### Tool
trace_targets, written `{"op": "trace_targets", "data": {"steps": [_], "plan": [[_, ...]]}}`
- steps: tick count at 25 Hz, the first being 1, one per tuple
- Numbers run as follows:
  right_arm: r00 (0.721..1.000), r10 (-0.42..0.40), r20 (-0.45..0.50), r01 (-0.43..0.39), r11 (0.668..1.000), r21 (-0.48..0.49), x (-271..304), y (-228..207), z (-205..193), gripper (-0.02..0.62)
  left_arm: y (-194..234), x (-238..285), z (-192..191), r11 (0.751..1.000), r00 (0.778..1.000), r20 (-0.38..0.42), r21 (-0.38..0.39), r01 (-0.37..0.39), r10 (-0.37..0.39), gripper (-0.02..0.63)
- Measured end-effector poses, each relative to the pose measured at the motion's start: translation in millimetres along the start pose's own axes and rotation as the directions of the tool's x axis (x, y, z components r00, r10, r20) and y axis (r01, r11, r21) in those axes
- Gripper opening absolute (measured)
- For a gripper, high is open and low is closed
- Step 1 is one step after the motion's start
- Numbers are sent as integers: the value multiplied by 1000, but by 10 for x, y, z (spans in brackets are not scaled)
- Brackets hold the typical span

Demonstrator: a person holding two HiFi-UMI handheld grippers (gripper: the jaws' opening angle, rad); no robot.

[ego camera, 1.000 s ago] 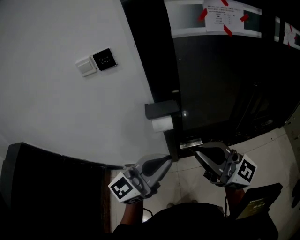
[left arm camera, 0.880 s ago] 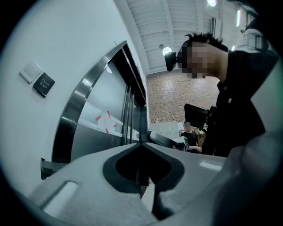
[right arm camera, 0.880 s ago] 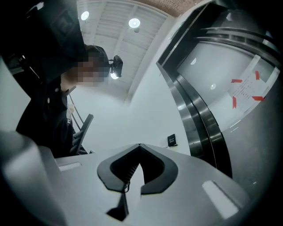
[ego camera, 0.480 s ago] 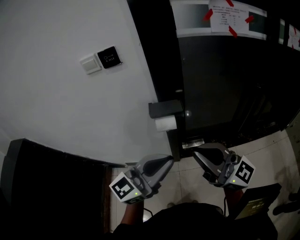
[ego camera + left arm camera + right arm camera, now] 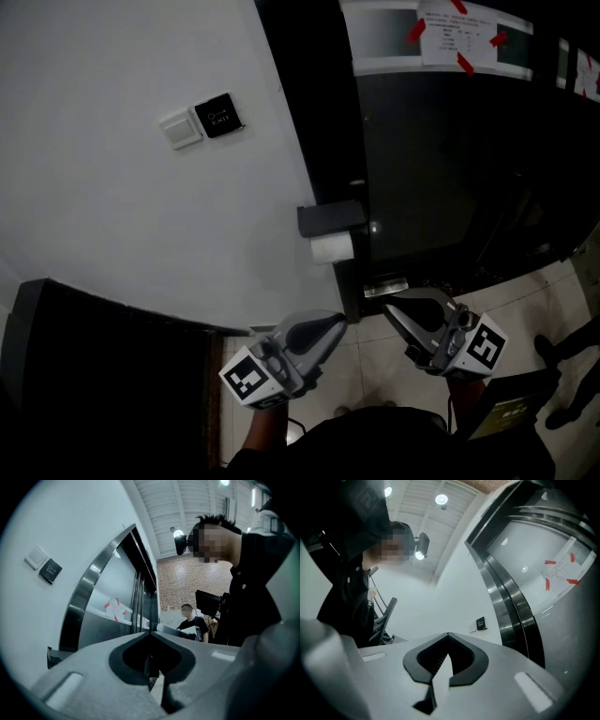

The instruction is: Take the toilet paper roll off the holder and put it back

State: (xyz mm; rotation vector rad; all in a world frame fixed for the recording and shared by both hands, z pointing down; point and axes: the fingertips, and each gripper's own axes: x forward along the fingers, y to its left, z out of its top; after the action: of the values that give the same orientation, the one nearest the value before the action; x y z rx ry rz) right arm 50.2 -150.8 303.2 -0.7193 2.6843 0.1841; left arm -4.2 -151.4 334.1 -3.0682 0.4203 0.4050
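Toilet paper roll (image 5: pixel 331 247), white, sits on the holder (image 5: pixel 329 217), right under its dark cover. Holder is mounted at the edge of the white wall (image 5: pixel 112 216), where it meets the black door frame (image 5: pixel 309 112).

Left gripper (image 5: pixel 336 322) is low in the head view, below the roll and apart from it, tips aimed up toward it. Its fingers (image 5: pixel 93 677) are closed tip to tip in the left gripper view, nothing between them.

Right gripper (image 5: pixel 392 307) is beside the left one, in front of the dark door (image 5: pixel 441 159), also clear of the roll. Its fingers (image 5: pixel 511 667) are pressed together, empty.

Light switch (image 5: pixel 178 130) and black exit button (image 5: pixel 217 114) sit side by side on the wall, up and left of the holder. Paper notice (image 5: pixel 457 37) is taped with red tape on the door's upper panel. Pale tiled floor (image 5: pixel 375 361) shows between the grippers.
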Motion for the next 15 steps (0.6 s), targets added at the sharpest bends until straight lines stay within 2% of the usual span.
{"op": "trace_targets", "data": {"steps": [15], "plan": [[1000, -28, -14, 28, 1000, 2, 27, -43, -5, 0, 23, -20, 18, 1000, 1000, -4, -10, 0, 0, 2]]}}
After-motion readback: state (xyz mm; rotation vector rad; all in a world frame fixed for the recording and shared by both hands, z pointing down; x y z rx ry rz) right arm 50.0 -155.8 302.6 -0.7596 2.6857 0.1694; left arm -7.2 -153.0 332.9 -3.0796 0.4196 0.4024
